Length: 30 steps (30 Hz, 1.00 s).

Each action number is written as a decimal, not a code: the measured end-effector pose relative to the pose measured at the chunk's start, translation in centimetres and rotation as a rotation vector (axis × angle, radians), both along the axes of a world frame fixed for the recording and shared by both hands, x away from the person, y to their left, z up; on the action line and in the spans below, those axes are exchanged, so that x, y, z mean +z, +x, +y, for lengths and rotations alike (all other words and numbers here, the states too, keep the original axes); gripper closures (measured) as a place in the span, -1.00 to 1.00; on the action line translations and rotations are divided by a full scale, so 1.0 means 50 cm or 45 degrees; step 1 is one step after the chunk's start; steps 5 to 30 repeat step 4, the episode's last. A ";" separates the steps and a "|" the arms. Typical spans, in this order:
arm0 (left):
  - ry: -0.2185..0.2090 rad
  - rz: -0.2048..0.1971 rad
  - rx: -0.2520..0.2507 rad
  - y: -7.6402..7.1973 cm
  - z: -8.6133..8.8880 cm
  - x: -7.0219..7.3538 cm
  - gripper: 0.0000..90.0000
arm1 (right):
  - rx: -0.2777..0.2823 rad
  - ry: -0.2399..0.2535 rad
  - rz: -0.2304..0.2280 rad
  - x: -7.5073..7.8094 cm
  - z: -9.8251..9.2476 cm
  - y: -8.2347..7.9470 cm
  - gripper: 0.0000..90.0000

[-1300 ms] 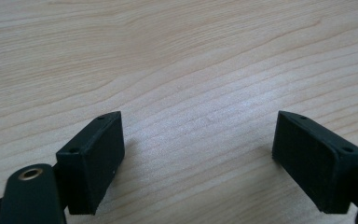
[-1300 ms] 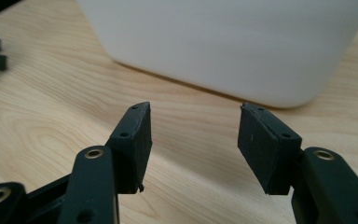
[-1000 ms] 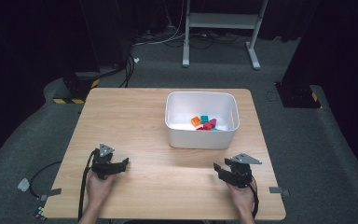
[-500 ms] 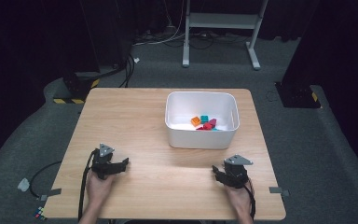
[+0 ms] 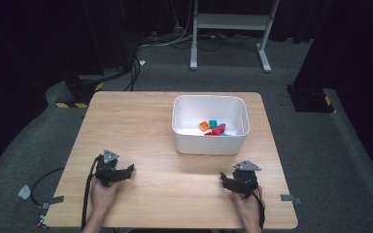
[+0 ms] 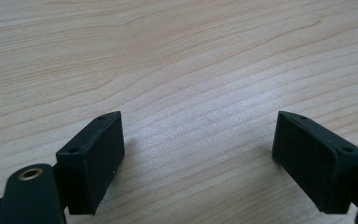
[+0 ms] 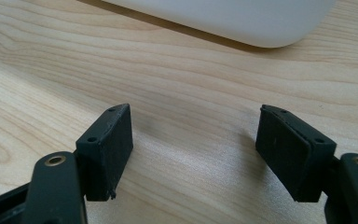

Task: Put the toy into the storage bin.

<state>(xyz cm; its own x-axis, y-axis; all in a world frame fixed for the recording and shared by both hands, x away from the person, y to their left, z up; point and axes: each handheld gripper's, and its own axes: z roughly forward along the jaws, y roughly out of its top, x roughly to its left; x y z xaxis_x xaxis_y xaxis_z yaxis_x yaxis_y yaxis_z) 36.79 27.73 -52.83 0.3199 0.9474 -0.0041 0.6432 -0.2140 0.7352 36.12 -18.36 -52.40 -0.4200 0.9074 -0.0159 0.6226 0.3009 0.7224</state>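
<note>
Tongs in both hands rest low on the near part of the wooden bench [image 5: 141,121], one toward each near corner and well apart from each other. The left tongs [image 5: 126,171] sit in the person's left hand [image 5: 103,191], their jaws spread wide with only bare wood grain between them, as the left gripper view [image 6: 200,154] makes plain; nothing is gripped and nothing lies near their tips. A black cable [image 5: 85,199] trails back from them along the forearm and off the near edge.

The right tongs [image 5: 225,181] sit in the right hand [image 5: 246,204], with the grey three-cornered plate [image 5: 246,165] on top. Their jaws have just been opening and now stand wide apart, again with nothing between them but bench surface, seen close in the right gripper view [image 7: 196,149].

Ahead of the right tongs, a little toward the left tongs' side, stands the white tub [image 5: 210,143], apart from the tips; its rounded lower wall [image 7: 223,18] crosses the top of the right gripper view, near but not touching. From the left tongs the tub lies farther off, ahead and toward the right tongs.

Inside the tub lie small coloured blocks [image 5: 212,127]: an orange one, a teal one and red ones, bunched on the tub floor toward its far right part. How they overlap is too small to tell.
</note>
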 end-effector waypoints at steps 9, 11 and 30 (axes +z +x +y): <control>-0.001 0.000 0.000 0.000 0.000 0.000 -0.63 | -0.032 0.000 0.005 0.000 0.001 -0.002 -0.47; -0.001 0.000 0.000 0.000 0.000 0.000 -0.63 | -0.032 0.000 0.005 0.000 0.001 -0.002 -0.47; -0.001 0.000 0.000 0.000 0.000 0.000 -0.63 | -0.032 0.000 0.005 0.000 0.001 -0.002 -0.47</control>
